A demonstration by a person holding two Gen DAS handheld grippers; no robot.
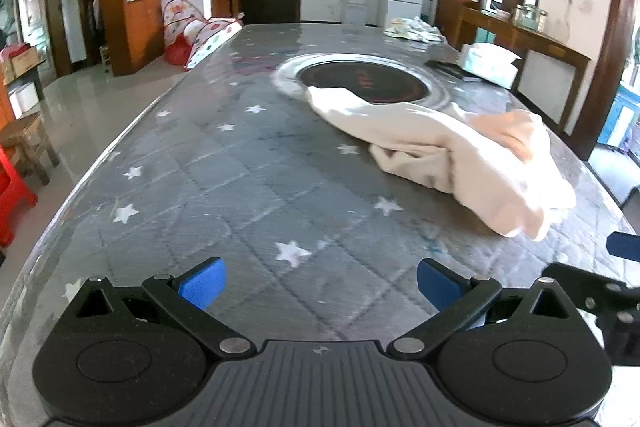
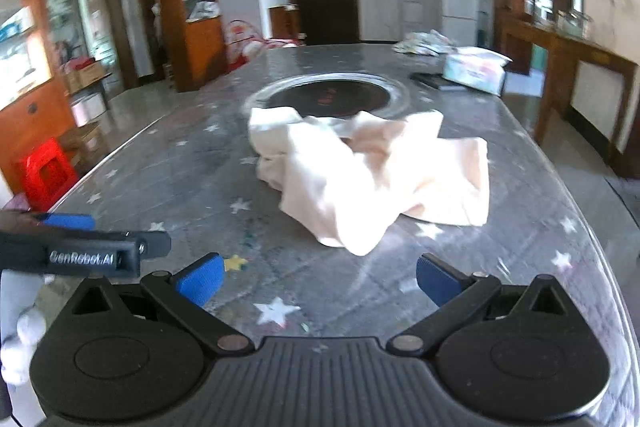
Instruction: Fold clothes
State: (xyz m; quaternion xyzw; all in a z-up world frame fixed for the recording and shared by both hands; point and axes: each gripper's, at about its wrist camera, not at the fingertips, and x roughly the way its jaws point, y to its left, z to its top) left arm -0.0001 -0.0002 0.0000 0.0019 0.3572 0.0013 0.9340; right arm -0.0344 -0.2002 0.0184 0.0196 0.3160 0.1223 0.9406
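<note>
My left gripper hovers over the near part of the surface, its blue-padded fingers spread wide with nothing between them. My right gripper is the same: fingers spread apart and empty, above the star-patterned cover.

The garment, a pale cream piece of clothing, lies crumpled in a loose heap on the surface, ahead of both grippers and not touched by either. From the left wrist view it sits ahead and to the right; its far end lies over the rim of the round dark cooktop set into the middle of the surface.

Farther back on the right I see a tissue pack and a small heap of printed cloth near the far edge. A red stool stands on the floor to the left.
</note>
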